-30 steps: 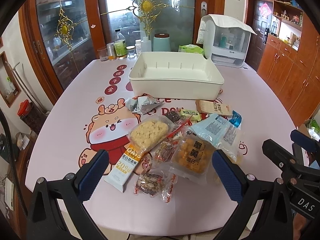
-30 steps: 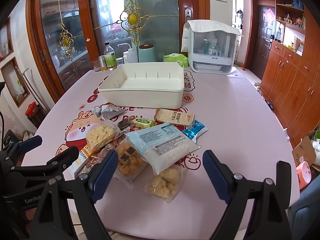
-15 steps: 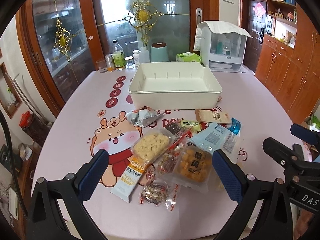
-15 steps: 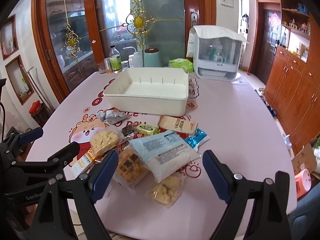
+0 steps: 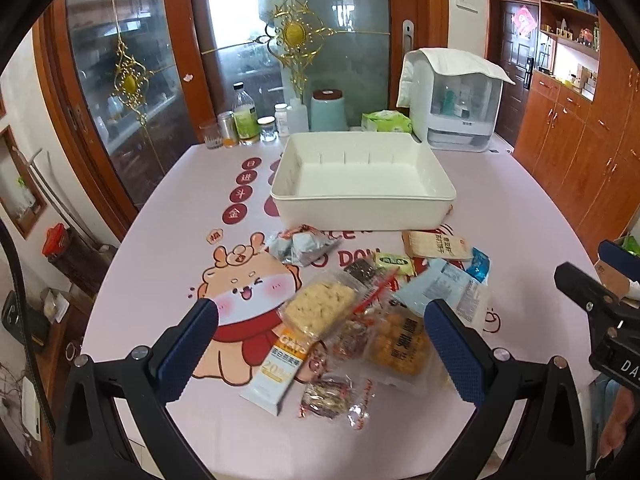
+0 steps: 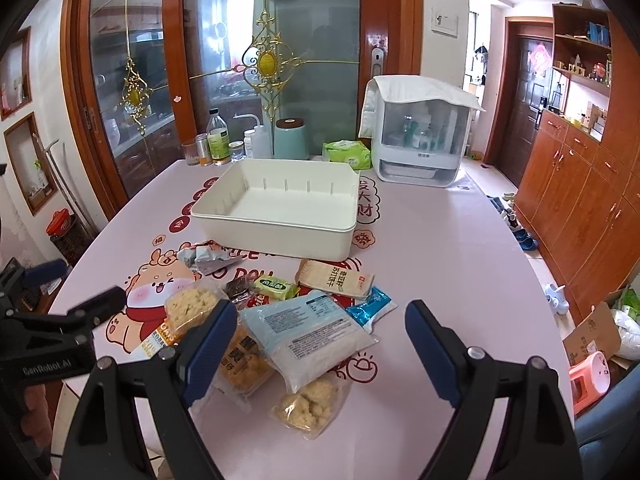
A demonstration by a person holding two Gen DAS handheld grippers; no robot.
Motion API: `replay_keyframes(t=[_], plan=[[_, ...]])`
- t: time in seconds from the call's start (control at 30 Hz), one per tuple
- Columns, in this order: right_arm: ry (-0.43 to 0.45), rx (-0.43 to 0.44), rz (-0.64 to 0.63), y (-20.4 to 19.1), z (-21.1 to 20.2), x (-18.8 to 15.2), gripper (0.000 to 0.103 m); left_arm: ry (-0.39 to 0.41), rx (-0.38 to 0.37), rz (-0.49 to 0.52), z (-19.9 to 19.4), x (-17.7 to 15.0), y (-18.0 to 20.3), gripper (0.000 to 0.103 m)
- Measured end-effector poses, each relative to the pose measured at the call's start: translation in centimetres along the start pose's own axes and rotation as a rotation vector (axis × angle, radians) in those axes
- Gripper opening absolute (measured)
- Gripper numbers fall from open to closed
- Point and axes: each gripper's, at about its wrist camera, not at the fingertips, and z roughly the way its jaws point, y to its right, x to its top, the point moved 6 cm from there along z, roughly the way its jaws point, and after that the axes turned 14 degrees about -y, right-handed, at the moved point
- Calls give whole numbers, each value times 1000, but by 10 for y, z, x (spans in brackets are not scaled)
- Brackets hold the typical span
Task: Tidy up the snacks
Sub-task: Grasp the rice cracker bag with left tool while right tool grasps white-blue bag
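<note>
both grippers, left gripper (image 5: 320, 332) and right gripper (image 6: 316, 340), jaws apart, empty, above snack pile (image 5: 360, 312) on desk (image 5: 160, 248); white bin (image 5: 362, 184) empty behind pile, ready for sorting.

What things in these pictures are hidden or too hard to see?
- Right wrist view: the orange bun pack is partly covered by the right gripper's fingers and the big pale blue bag.
- Left wrist view: the small snacks under the clear cracker pack are overlapped, so their kinds are unclear.
- Both views: print on the tan wafer packet is too small to read.
- Left wrist view: the white bin's near inside floor is hidden by its front wall.
</note>
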Motion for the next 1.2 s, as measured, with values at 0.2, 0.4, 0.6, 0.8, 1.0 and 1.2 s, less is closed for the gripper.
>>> replay_keyframes(t=[0.2, 0.4, 0.6, 0.8, 1.0, 1.2], plan=[[-30, 15, -26, -5, 10, -4, 87, -2, 14, 1, 7, 2, -7, 102], [-81, 22, -67, -12, 34, -21, 87, -25, 26, 39, 29, -6, -9, 102], [-150, 12, -120, -18, 72, -39, 87, -78, 22, 121, 65, -17, -7, 102], [-205, 9, -182, -27, 107, -54, 87, -163, 8, 155, 116, -19, -13, 102], [-230, -27, -242, -35, 135, -60, 87, -260, 6, 157, 168, -18, -23, 102], [-230, -119, -312, -37, 158, -55, 87, -330, 12, 138, 205, -12, -32, 102]])
